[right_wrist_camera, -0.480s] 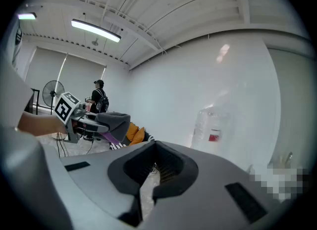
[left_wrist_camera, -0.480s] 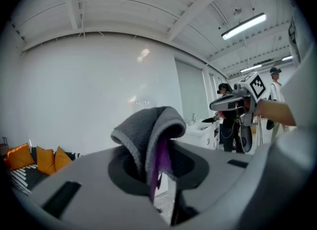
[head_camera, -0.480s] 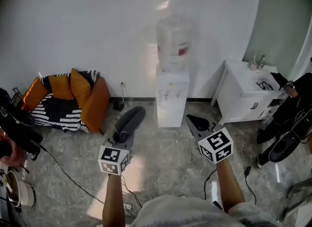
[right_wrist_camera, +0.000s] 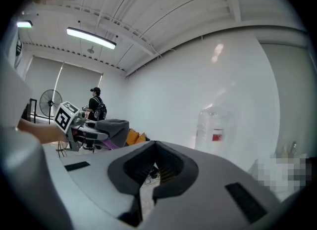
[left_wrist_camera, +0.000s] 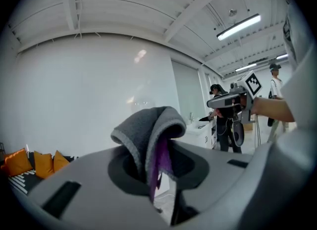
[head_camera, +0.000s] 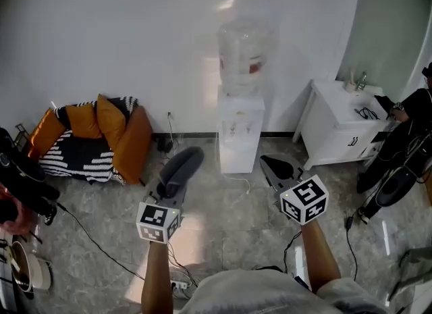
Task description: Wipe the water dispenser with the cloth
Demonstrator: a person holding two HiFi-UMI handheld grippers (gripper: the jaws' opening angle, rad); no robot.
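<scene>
A white water dispenser [head_camera: 240, 134] with a clear bottle [head_camera: 241, 56] on top stands against the far wall; it shows faintly in the right gripper view as the dispenser bottle [right_wrist_camera: 214, 125]. My left gripper [head_camera: 177, 171] is shut on a grey cloth [head_camera: 181, 166] with a purple lining, draped over its jaws in the left gripper view as the cloth [left_wrist_camera: 151, 140]. It is short of the dispenser, lower left of it. My right gripper [head_camera: 277, 169] is shut and holds nothing, just right of the dispenser's base.
An orange and striped cushion seat [head_camera: 94, 140] sits at the left wall. A white cabinet [head_camera: 341, 127] stands right of the dispenser, with a person [head_camera: 405, 137] beside it. Cables [head_camera: 94, 238] run across the tiled floor.
The view has shifted slightly; both grippers have edged a little forward and right toward the dispenser. The cloth stays gripped.
</scene>
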